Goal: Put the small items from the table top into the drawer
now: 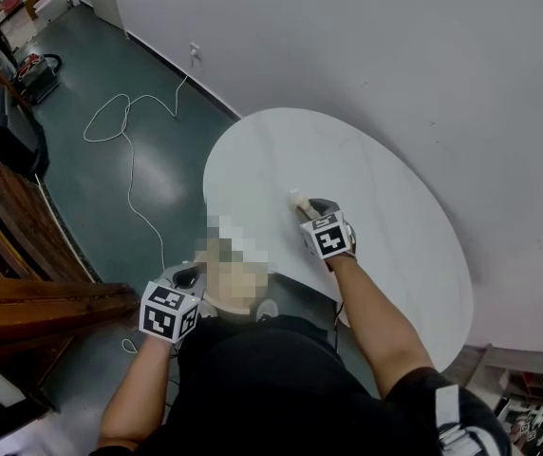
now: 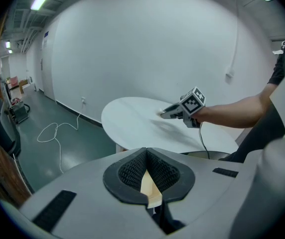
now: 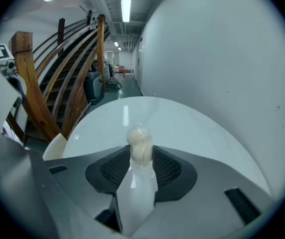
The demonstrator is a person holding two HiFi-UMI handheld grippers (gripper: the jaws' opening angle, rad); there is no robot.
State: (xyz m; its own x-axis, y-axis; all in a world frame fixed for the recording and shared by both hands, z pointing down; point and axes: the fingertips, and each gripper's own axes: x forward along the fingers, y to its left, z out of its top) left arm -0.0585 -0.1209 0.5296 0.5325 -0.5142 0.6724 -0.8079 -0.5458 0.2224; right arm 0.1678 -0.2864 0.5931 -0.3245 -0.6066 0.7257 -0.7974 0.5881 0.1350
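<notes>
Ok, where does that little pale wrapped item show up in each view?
Head view: pale wrapped item near centre, at the tip of the right gripper.
Left gripper view: the item is tiny, right of centre, at that gripper's tip.
Right gripper view: the item is centre, between the jaws.
Shared landmark: the round white table.

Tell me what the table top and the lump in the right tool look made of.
Table top: white, glossy, perhaps lacquer or stone; it mirrors the ceiling light. Lump in the right tool: pale, doughy-looking, under clear crinkled film.
</notes>
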